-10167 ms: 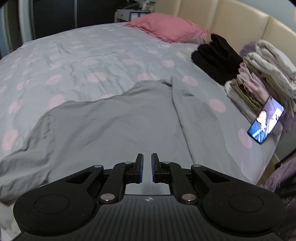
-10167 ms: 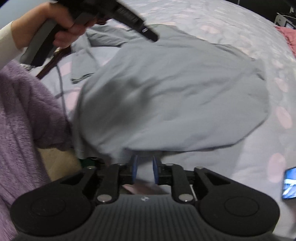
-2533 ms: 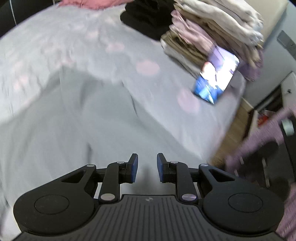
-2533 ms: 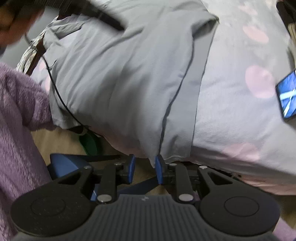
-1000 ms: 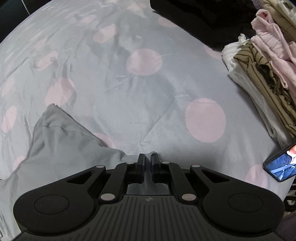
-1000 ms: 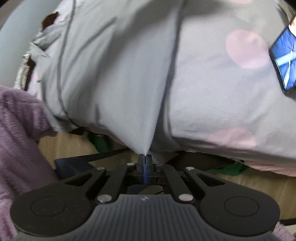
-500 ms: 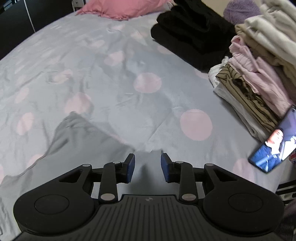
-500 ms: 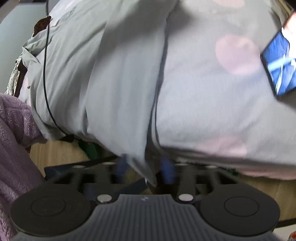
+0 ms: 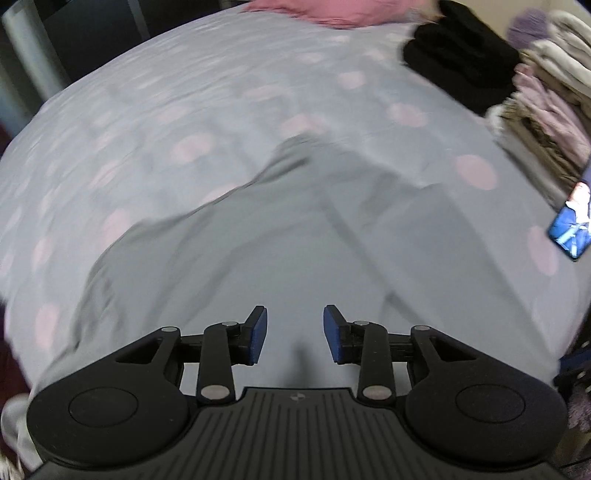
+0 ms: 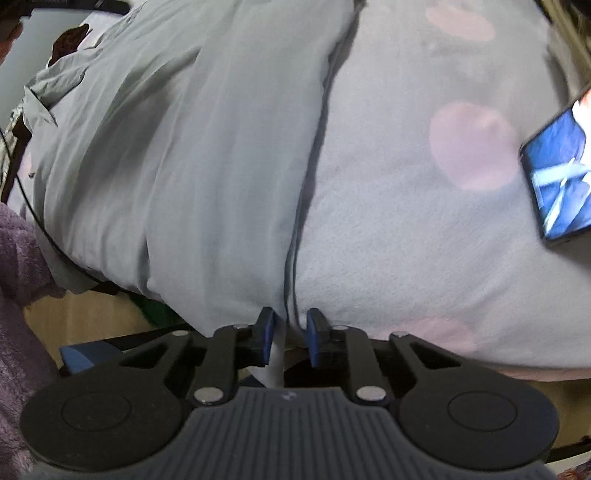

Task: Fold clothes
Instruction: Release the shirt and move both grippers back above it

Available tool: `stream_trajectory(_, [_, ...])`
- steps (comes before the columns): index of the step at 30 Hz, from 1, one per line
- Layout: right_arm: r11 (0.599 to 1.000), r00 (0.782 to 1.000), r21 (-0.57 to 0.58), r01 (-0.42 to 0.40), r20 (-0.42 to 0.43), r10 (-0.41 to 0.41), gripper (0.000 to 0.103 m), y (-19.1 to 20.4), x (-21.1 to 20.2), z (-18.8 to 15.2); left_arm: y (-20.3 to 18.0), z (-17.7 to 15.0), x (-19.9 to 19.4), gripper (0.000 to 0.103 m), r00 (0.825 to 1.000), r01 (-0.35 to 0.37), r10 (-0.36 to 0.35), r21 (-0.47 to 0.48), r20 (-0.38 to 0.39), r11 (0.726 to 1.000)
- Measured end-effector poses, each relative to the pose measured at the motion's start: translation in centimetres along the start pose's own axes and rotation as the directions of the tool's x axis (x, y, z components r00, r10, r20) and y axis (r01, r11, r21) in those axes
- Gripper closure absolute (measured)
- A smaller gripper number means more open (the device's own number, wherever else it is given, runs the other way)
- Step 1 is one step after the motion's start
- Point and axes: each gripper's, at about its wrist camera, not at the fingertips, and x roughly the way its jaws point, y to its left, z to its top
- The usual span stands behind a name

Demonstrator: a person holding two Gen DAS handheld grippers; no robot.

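— How's the grey garment (image 9: 303, 236)?
— Smooth, lying on the spotted bed (image 9: 155, 110), long axis away from me (view blurred).
— Tongs?
— My left tongs (image 9: 294, 334) gape empty; right tongs (image 10: 288, 334) parted around its hem.

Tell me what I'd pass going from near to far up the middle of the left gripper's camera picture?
left gripper → grey garment → spotted bedspread → pink pillow.
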Motion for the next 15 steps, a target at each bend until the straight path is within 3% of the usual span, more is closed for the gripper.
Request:
stream_trajectory(7, [0.996, 0.994, -0.051, 0.069, 0.086, -0.064, 0.076, 1.7, -2.9, 2.1, 6.1, -5.0, -2.0, 0.072, 0.994, -0.105, 0.105, -0.095, -0.009, 0.990])
stream_trajectory(10, [0.994, 0.991, -0.062, 0.093, 0.107, -0.086, 0.076, 2.1, -3.4, 4.1, 9.3, -7.2, -2.7, 0.072, 0.988, -0.155, 0.153, -0.173, -0.022, 0.973])
stream_trajectory(15, [0.989, 0.983, -0.062, 0.131, 0.134, -0.122, 0.076, 2.2, -3.6, 7.9, 13.4, -10.2, -3.2, 0.072, 0.985, -0.172, 0.170, -0.308, -0.034, 0.936])
